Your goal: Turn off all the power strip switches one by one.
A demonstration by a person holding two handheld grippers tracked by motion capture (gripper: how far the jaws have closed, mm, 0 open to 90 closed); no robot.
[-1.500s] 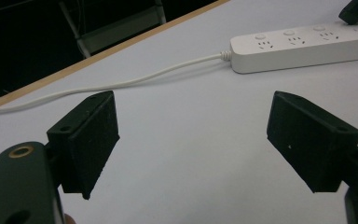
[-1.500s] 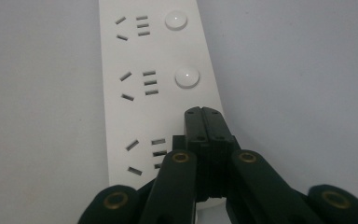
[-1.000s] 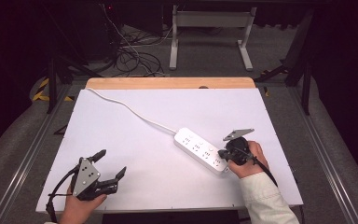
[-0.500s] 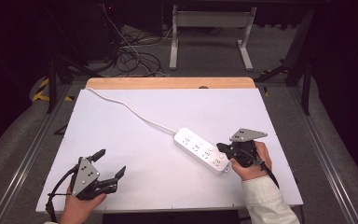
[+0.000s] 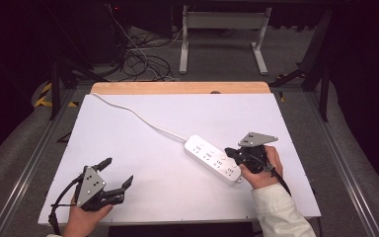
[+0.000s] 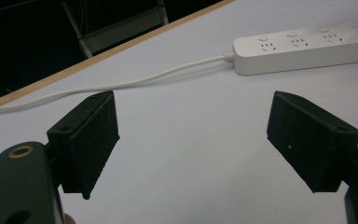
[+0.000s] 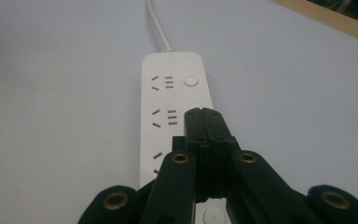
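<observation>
A white power strip (image 5: 212, 159) lies slantwise on the white table (image 5: 177, 123), right of centre. Its white cable (image 5: 128, 112) runs off to the far left corner. My right gripper (image 5: 232, 153) is shut with nothing between its jaws, and its tips sit over the near end of the strip. In the right gripper view the closed tips (image 7: 204, 114) cover the spot beside the second row of sockets on the strip (image 7: 168, 93); whether they touch it is unclear. My left gripper (image 5: 116, 173) stands open near the front left, far from the strip (image 6: 307, 46).
A wooden strip (image 5: 177, 88) borders the table's far edge. Beyond it are a metal stand (image 5: 222, 34) and loose dark cables (image 5: 138, 61) on the floor. The cable (image 6: 121, 86) crosses the table ahead of the left gripper (image 6: 193, 135).
My right gripper has levelled out and shifted a little onto the near end of the power strip. The left gripper has stayed where it was.
</observation>
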